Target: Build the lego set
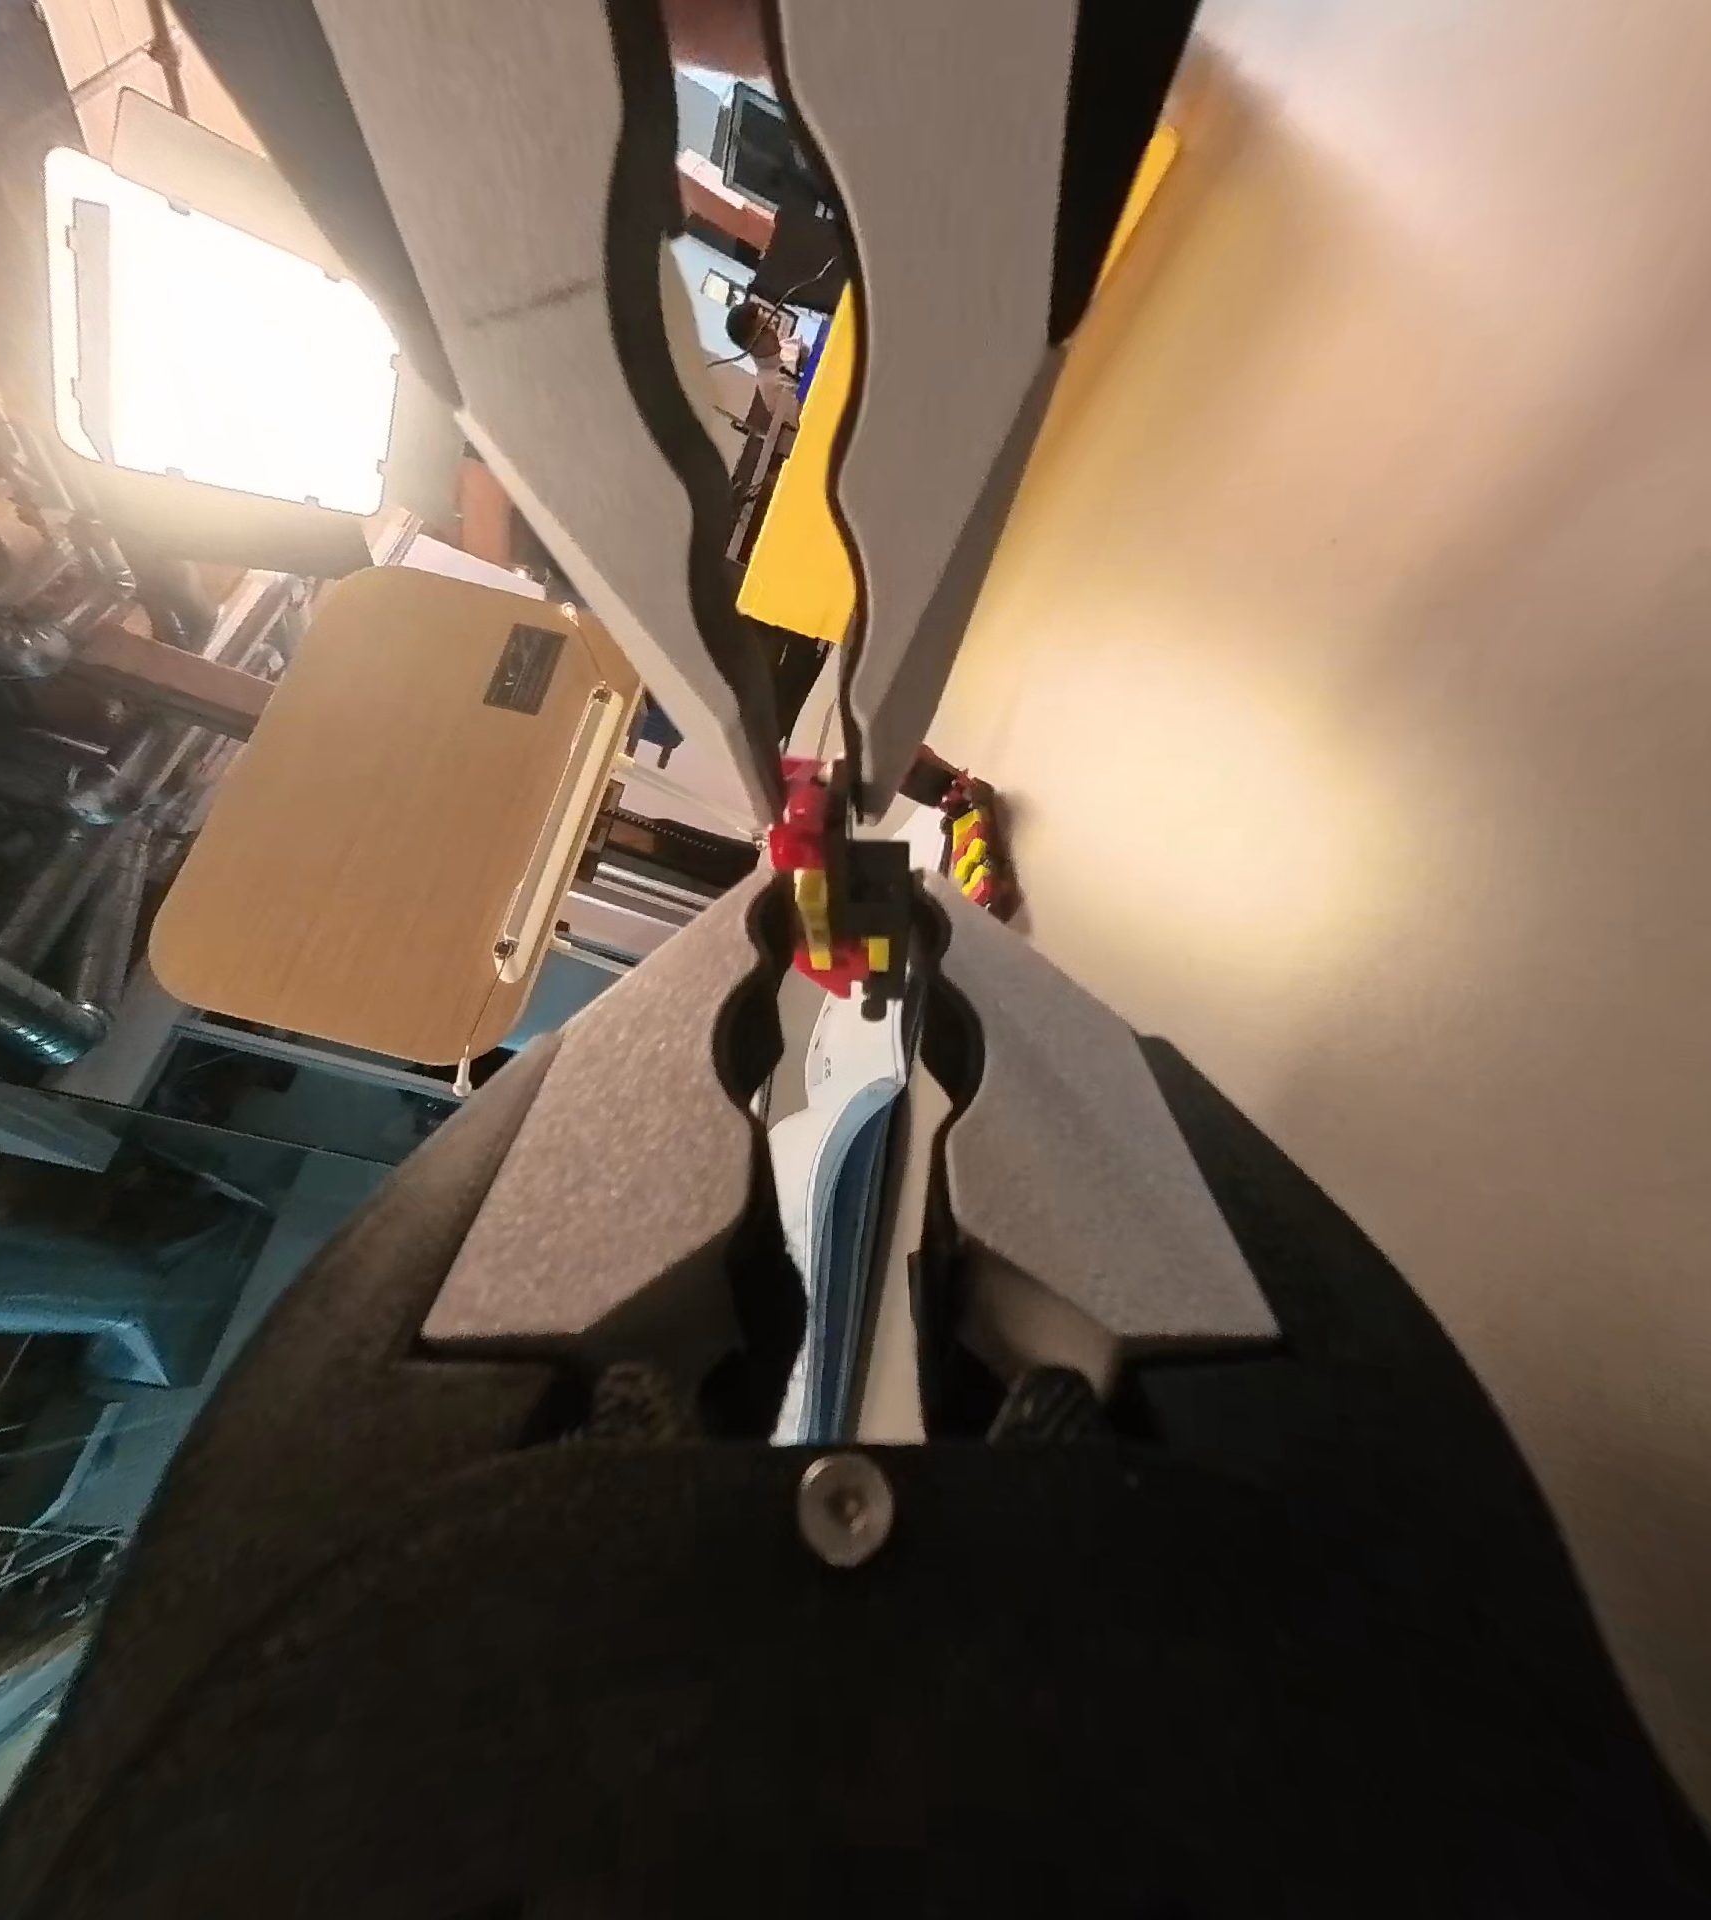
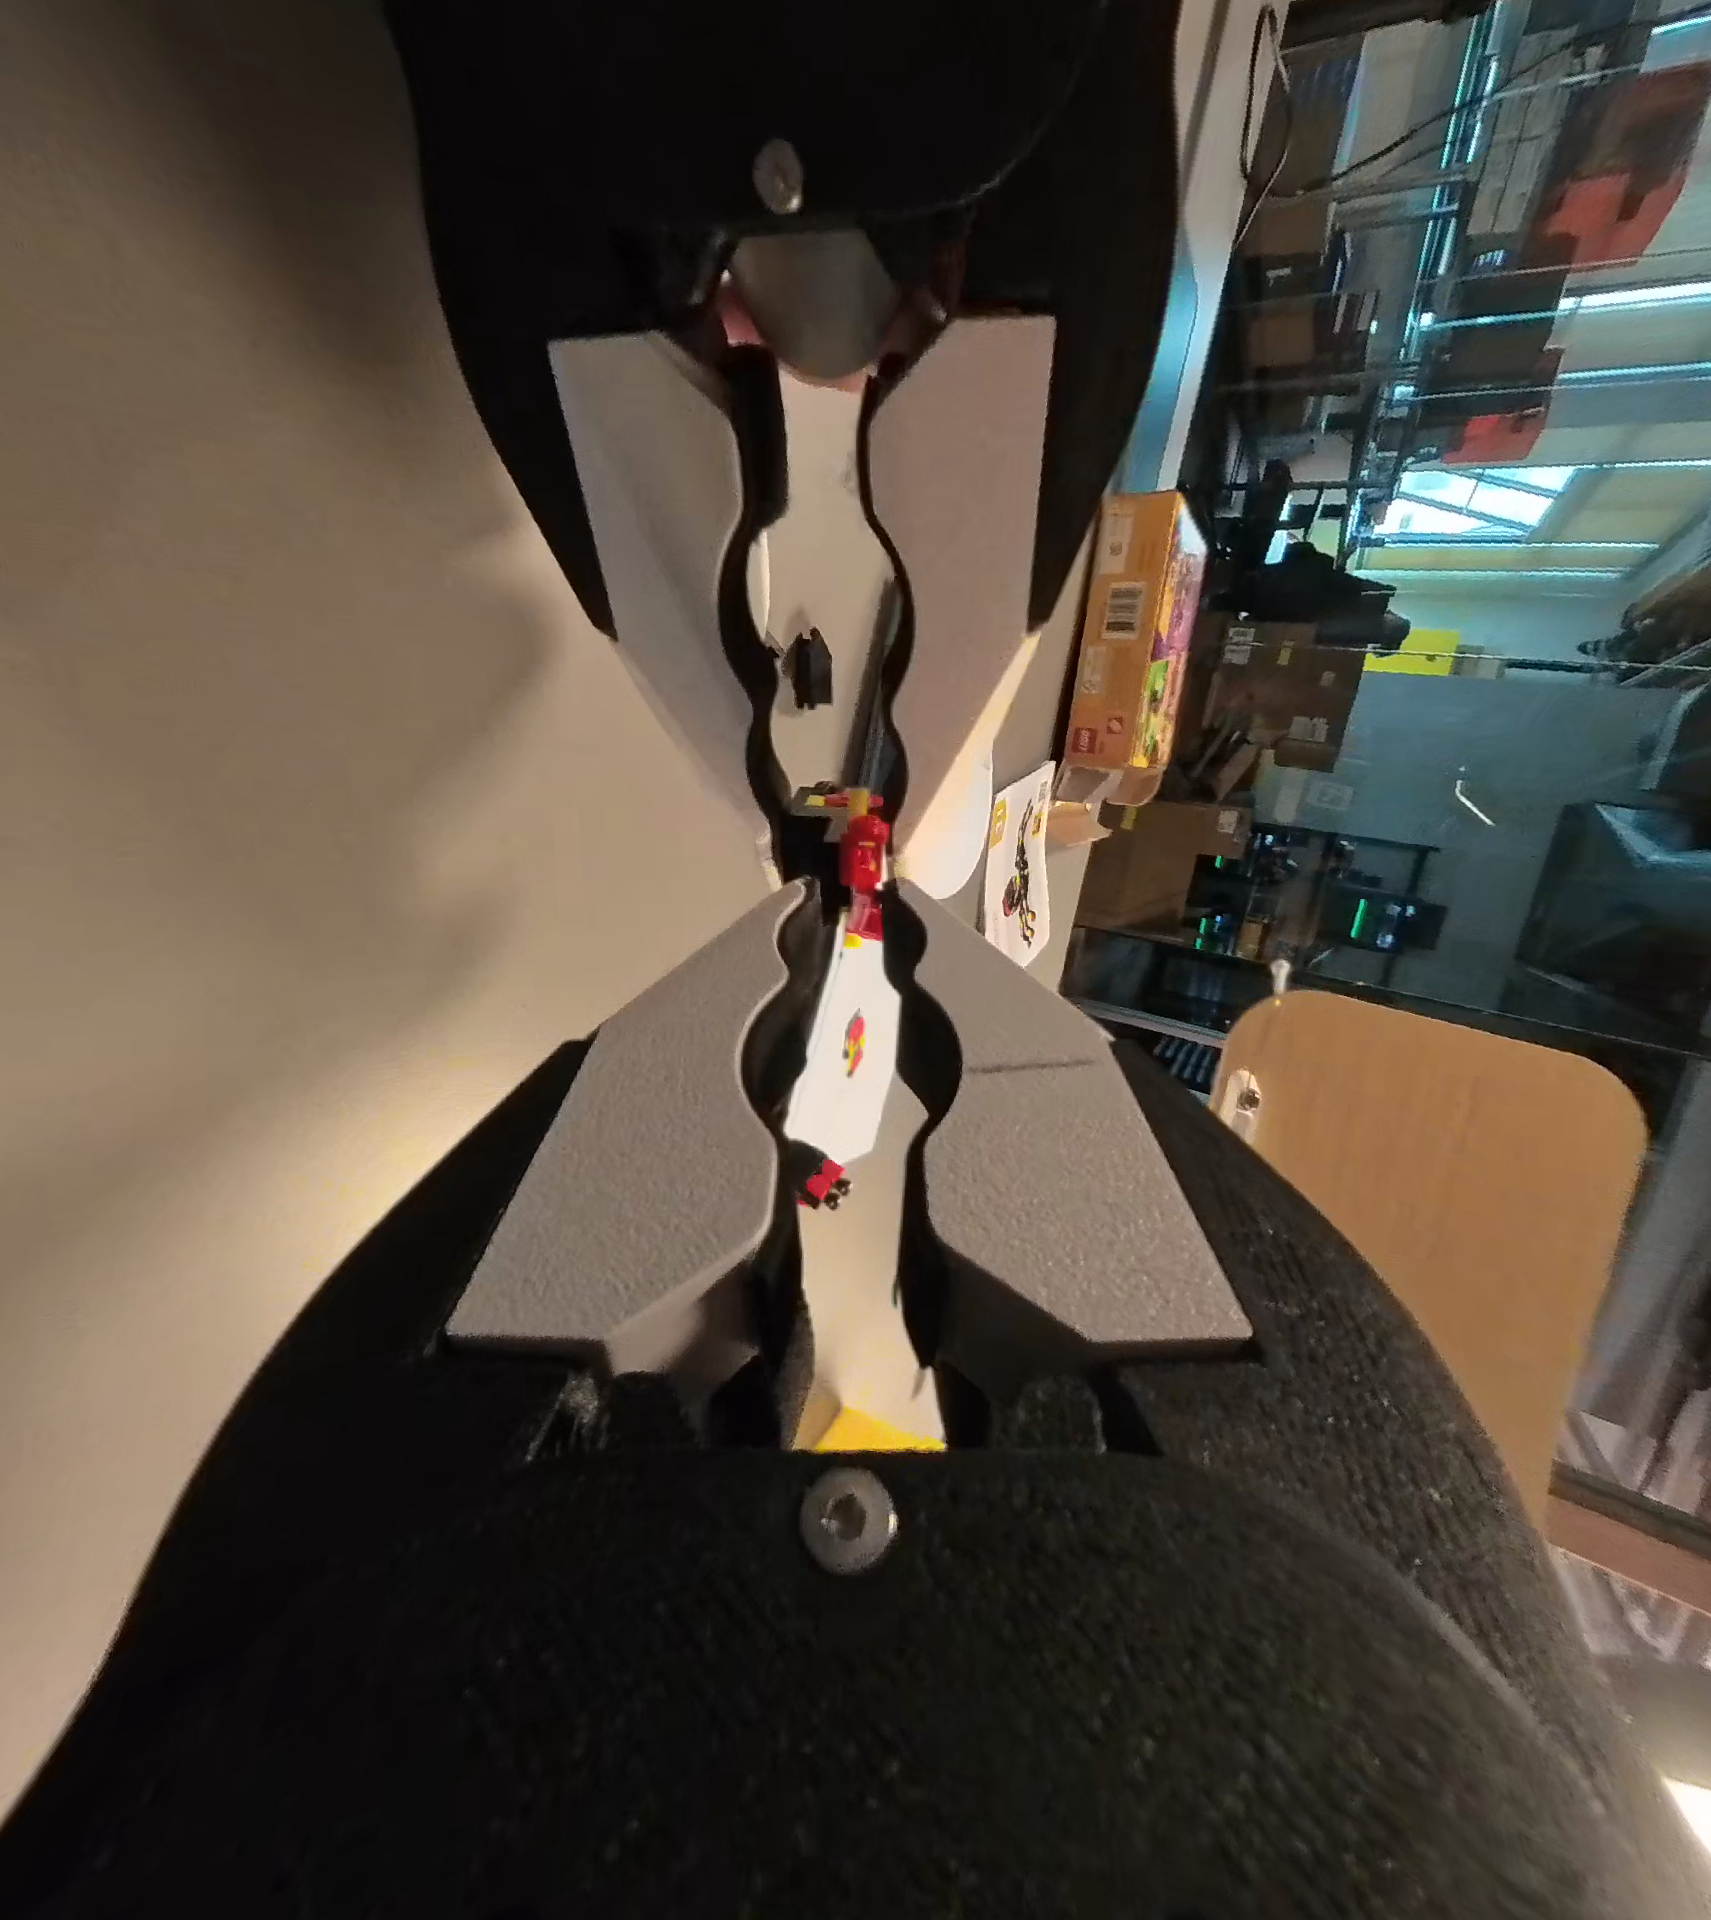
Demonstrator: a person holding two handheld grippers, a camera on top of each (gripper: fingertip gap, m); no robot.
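A: Start at the jaws. What are they doing?

B: Both pairs are nearly closed, tip to tip. The left gripper point(image 1: 835, 914) pinches a small black, red and yellow assembly point(image 1: 846, 920); the right gripper point(image 2: 846, 914) nips the red piece point(image 2: 863, 862) at its far end.

A: So which way does it lie?

B: Its long axis appears to run straight between the two sets of tips, each gripper facing the other, neither nearer. I judge the coming move is a push together along that line.

A: And around them?

B: Off the pale worktop point(image 1: 1402, 727), held up. Another red and yellow part point(image 1: 976, 852) rests on it just beyond; the booklet point(image 2: 846, 1049) and yellow box point(image 2: 1131, 644) lie farther out.
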